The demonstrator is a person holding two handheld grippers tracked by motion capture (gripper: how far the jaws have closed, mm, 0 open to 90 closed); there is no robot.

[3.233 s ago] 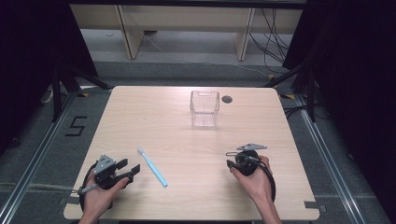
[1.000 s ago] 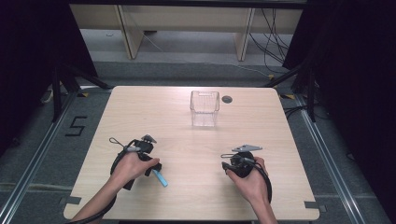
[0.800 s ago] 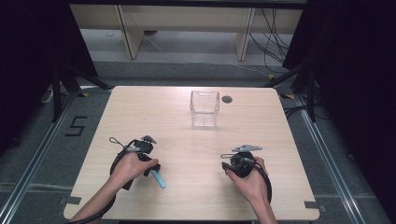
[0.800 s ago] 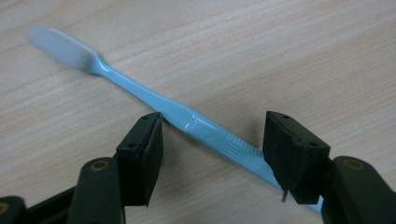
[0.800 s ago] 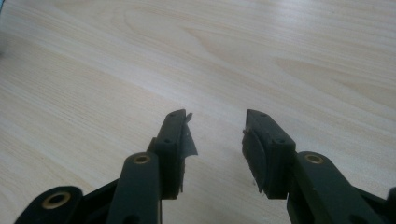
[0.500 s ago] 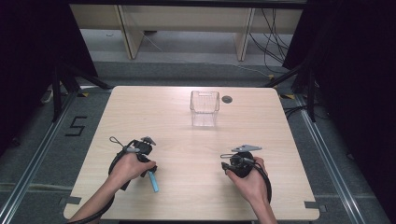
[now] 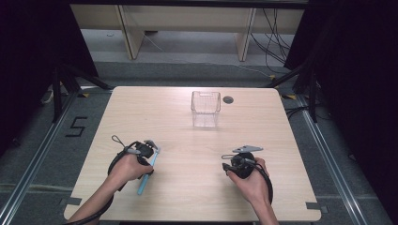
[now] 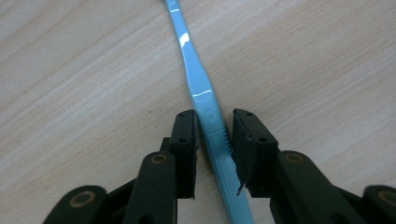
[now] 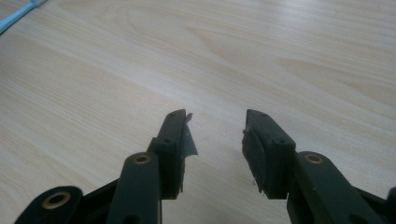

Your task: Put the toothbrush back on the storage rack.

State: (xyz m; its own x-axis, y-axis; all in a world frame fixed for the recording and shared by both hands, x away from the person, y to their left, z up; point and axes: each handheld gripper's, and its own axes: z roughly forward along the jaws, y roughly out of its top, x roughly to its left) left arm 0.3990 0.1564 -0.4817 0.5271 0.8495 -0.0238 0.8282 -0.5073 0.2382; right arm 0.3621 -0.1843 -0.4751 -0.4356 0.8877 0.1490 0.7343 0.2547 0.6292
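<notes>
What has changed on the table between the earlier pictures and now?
The left gripper came in from the table's left edge to the blue toothbrush; its jaws have just been closing on the handle. The toothbrush turned from slanted to nearly straight. The right gripper, open, and the clear container stayed put.

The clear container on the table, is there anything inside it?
No. In the high view the clear container stands empty, far from the blue toothbrush.

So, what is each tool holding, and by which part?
The left tool grips the blue toothbrush by its ribbed handle; its jaws have just been closing. The right tool is open and holds nothing.
</notes>
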